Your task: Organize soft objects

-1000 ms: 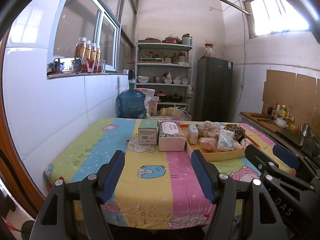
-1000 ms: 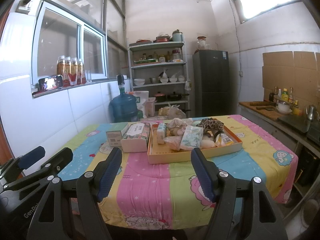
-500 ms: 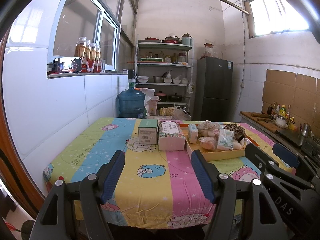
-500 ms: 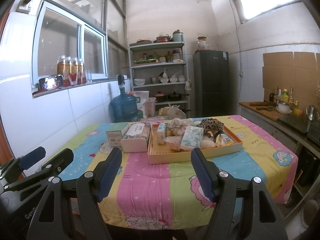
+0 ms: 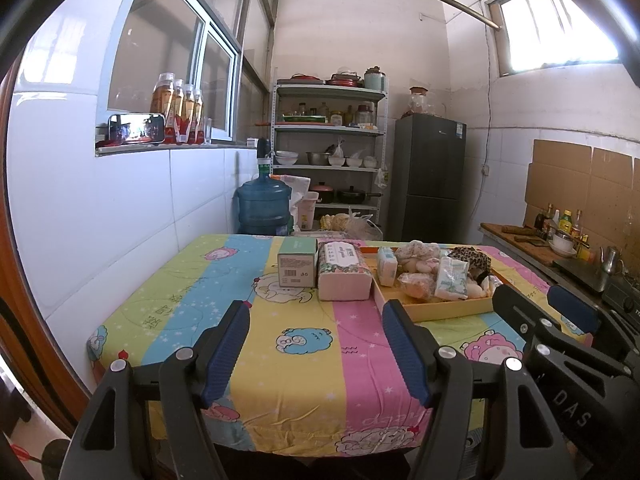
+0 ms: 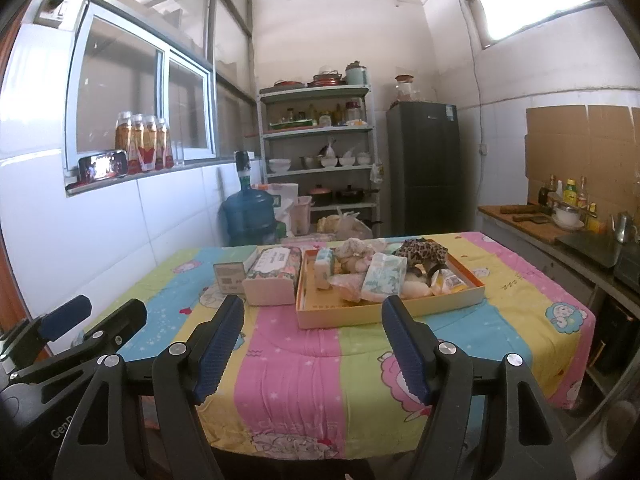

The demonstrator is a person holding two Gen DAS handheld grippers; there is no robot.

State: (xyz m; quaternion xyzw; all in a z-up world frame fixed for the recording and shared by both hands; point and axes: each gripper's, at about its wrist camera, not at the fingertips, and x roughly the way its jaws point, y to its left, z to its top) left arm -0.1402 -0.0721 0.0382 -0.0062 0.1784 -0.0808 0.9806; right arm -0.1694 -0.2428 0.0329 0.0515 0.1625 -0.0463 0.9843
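Observation:
A shallow orange tray (image 6: 362,312) (image 5: 448,309) sits on a striped cartoon tablecloth (image 6: 288,364) (image 5: 288,340). It holds several soft things: tissue packs (image 6: 384,276) (image 5: 451,278), a leopard-print cloth (image 6: 424,252) (image 5: 470,258) and plush items (image 6: 354,250). A large tissue pack (image 6: 272,276) (image 5: 343,274) and a small green box (image 5: 297,268) (image 6: 229,278) stand left of the tray. My left gripper (image 5: 316,344) and right gripper (image 6: 312,340) are both open and empty, held above the table's near edge, well short of the tray.
A blue water jug (image 5: 262,206), a metal shelf rack (image 5: 328,152) and a dark fridge (image 5: 428,176) stand behind the table. A tiled wall with a window ledge of bottles (image 5: 176,112) is on the left. A counter with bottles and a kettle (image 6: 576,220) runs along the right.

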